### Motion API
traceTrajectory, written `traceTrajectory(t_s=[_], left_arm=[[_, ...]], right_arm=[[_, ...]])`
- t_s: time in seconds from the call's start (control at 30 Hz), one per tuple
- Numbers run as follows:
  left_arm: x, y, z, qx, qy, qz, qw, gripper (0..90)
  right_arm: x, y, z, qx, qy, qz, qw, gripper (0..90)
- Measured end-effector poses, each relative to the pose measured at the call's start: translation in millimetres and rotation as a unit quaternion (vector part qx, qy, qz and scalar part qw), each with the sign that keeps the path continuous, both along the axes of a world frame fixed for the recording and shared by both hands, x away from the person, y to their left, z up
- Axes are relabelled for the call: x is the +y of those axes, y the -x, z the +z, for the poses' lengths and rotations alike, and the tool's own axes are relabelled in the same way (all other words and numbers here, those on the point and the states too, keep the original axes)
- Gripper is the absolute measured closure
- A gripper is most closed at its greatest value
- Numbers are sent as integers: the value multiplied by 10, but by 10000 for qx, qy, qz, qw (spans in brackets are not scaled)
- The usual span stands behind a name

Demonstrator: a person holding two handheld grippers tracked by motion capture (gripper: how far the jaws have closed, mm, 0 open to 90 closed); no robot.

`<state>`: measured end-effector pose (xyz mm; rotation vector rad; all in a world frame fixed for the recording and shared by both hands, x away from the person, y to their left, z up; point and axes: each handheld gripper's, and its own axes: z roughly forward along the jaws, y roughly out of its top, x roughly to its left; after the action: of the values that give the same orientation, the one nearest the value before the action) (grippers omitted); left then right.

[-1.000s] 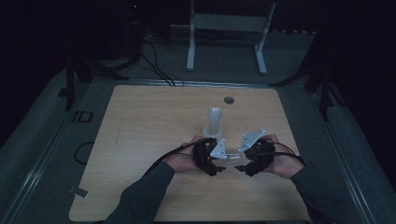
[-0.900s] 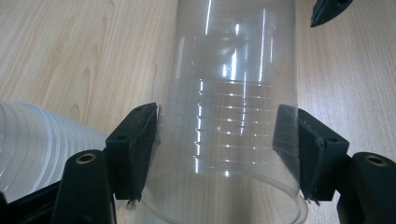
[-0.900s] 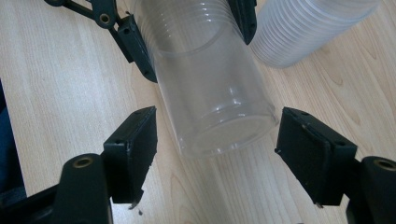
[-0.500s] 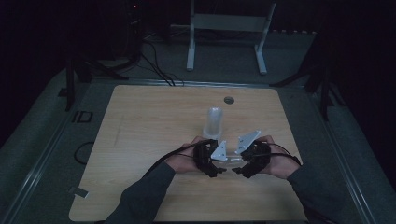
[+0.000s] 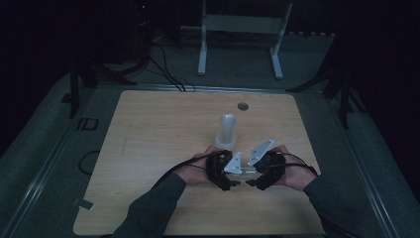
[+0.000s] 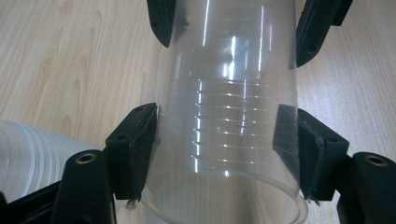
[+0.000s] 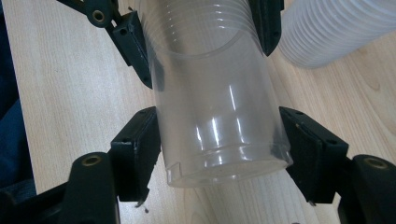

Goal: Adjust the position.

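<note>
Dark floor and cables are surrounding the pale wooden table (image 5: 148, 148), low in the middle of the high view. I am holding a clear ribbed plastic cup (image 6: 229, 116) between my tongs there. My left gripper (image 6: 217, 140) is clamping its wide rim end; my right gripper (image 7: 219, 140) is clamping its base end. A white stack of cups (image 5: 227, 130) is standing just beyond. From above, the held cup is hard to make out.

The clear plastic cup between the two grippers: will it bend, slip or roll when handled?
The clear plastic cup looks thin-walled, so it probably flexes under a hard squeeze. Its glossy surface may slip in the left gripper. Being round, it would likely roll if laid on the table.
</note>
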<state>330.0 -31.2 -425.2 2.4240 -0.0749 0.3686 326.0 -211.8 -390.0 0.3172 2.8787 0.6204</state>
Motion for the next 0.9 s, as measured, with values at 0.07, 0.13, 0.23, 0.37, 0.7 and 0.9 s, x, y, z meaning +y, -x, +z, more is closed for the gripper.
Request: traceTrajectory(t_s=[0.07, 0.13, 0.23, 0.37, 0.7, 0.9], left_arm=[[-2, 2, 0, -17, -5, -12, 10000, 315], [-1, 5, 5, -22, -10, -17, 10000, 311], [-2, 7, 4, -10, -9, -15, 10000, 307], [-9, 5, -7, 57, -8, -27, 10000, 300], [-12, -17, 3, 147, 24, 167, 9997, 229], [-15, -17, 3, 230, 77, 208, 9995, 206]], right_arm=[[4, 1, -7, 25, 3, 4, 10000, 338], [7, 3, -15, 38, 13, 23, 10000, 351], [3, 7, -18, 45, 10, 16, 10000, 363], [-7, 11, -23, 45, 6, 47, 10000, 379], [-23, 24, -30, 4, -27, 20, 10000, 407], [-28, 24, -31, -15, -34, 10, 10000, 410]])
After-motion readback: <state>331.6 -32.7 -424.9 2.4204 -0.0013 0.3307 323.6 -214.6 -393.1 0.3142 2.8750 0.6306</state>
